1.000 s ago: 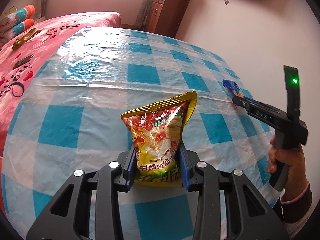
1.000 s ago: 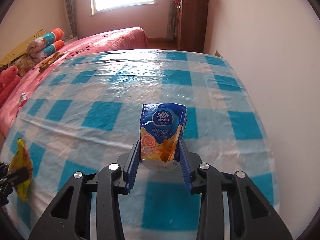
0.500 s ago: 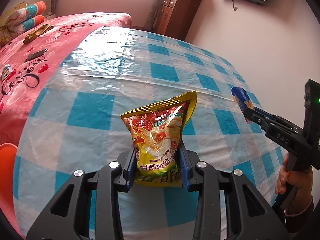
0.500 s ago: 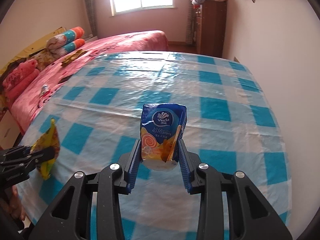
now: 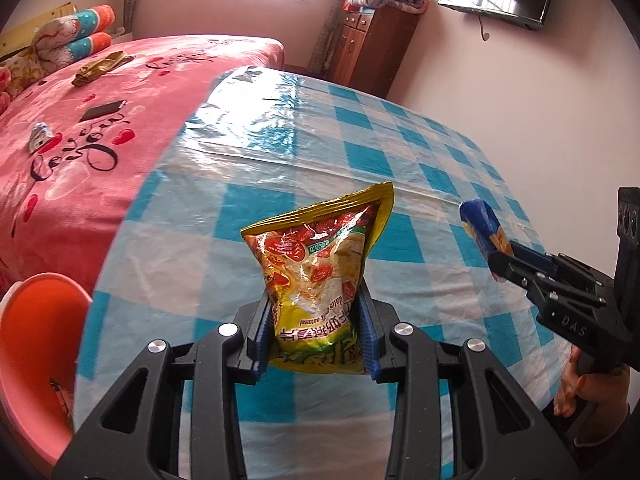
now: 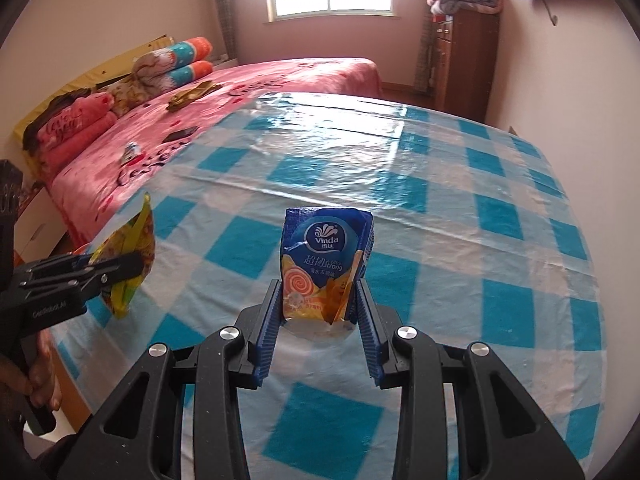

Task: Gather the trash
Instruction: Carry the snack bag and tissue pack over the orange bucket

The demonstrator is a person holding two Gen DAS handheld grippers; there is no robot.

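A yellow snack bag (image 5: 320, 276) with red print stands upright between the blue pads of my left gripper (image 5: 316, 336), which is shut on it above the table's left part. The same snack bag (image 6: 128, 264) shows at the left of the right wrist view, held in the left gripper (image 6: 116, 268). My right gripper (image 6: 318, 320) is shut on a blue and orange tissue pack (image 6: 326, 264). That tissue pack (image 5: 482, 232) appears at the right of the left wrist view, clamped in the right gripper (image 5: 504, 264).
A table with a blue-and-white checked plastic cloth (image 5: 360, 152) lies below both grippers. An orange-pink basin (image 5: 36, 360) sits low beside the table's left edge. A pink bed (image 5: 80, 128) with a phone and small items lies left; a wooden cabinet (image 5: 372, 52) stands behind.
Both grippers have drifted left over the table with their packs still held. The bed and the orange basin have come into the left wrist view.
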